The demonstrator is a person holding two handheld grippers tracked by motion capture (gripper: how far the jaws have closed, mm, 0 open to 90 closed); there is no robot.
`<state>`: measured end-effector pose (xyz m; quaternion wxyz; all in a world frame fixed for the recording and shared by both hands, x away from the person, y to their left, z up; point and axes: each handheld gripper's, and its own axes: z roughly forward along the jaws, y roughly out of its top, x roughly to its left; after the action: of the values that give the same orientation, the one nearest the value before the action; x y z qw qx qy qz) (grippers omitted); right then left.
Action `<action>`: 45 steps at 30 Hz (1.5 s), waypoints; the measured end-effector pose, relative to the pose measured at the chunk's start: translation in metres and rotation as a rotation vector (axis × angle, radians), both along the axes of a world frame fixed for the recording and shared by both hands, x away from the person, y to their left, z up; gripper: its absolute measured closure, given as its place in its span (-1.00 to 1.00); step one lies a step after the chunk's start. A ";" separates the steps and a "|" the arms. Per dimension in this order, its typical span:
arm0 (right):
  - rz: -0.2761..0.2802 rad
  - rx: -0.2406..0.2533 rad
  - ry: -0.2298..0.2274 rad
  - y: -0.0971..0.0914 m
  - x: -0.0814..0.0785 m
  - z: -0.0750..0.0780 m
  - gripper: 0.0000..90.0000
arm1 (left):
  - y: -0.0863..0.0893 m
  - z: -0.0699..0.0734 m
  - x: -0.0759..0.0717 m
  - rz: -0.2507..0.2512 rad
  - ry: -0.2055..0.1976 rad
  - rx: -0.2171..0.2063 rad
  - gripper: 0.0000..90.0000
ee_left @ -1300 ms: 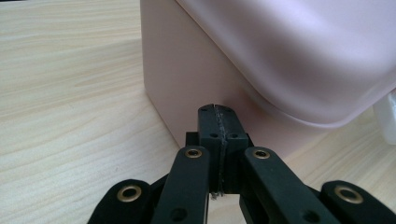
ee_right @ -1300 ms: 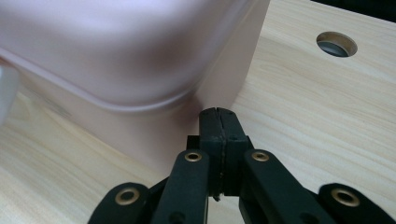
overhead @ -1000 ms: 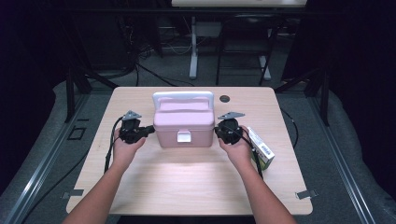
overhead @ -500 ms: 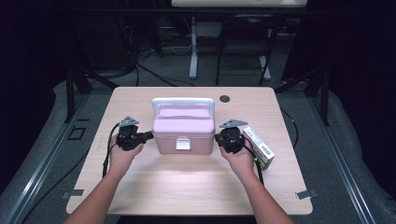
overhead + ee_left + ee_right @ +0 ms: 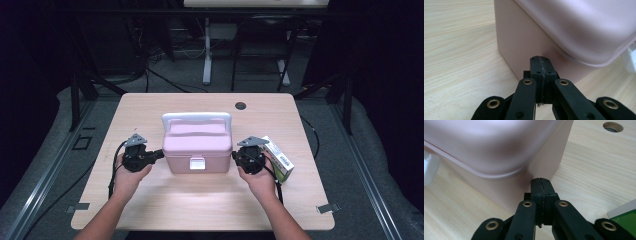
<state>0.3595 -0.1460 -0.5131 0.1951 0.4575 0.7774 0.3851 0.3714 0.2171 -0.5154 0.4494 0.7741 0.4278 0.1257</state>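
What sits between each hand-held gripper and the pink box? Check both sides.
Nothing visible. The left hand-held gripper and right hand-held gripper, both shut, point straight at the pink box sides, tips against them or nearly so.

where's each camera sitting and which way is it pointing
High view: above the person's side, facing forward and down on the table; both forearms, left gripper and right gripper flank the pink box.
Left gripper view: on that gripper, looking along its shut jaws at the box's side.
Right gripper view: likewise, with the table's hole beyond.
All three share the pink box.
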 end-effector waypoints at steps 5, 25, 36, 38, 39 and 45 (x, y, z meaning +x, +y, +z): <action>0.029 0.000 -0.003 0.000 -0.011 0.000 1.00 | 0.002 -0.001 -0.010 -0.007 -0.005 -0.009 1.00; 0.042 -0.019 -0.030 -0.005 -0.061 -0.002 1.00 | 0.001 -0.002 -0.055 -0.039 -0.005 -0.018 1.00; 0.049 -0.021 -0.032 -0.007 -0.083 -0.002 1.00 | 0.000 -0.003 -0.079 -0.049 -0.007 -0.025 1.00; 0.046 -0.014 -0.031 -0.008 -0.087 -0.002 1.00 | 0.001 -0.003 -0.082 -0.053 -0.012 -0.022 1.00; 0.047 -0.010 -0.030 -0.008 -0.089 -0.002 1.00 | 0.001 -0.003 -0.084 -0.054 -0.011 -0.022 1.00; 0.055 -0.001 -0.020 -0.009 -0.099 -0.002 1.00 | 0.003 -0.003 -0.094 -0.065 -0.007 -0.020 1.00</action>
<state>0.2601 -0.1547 -0.5151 0.1923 0.4320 0.7880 0.3943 0.2778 0.2196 -0.5183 0.4625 0.7825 0.4021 0.1098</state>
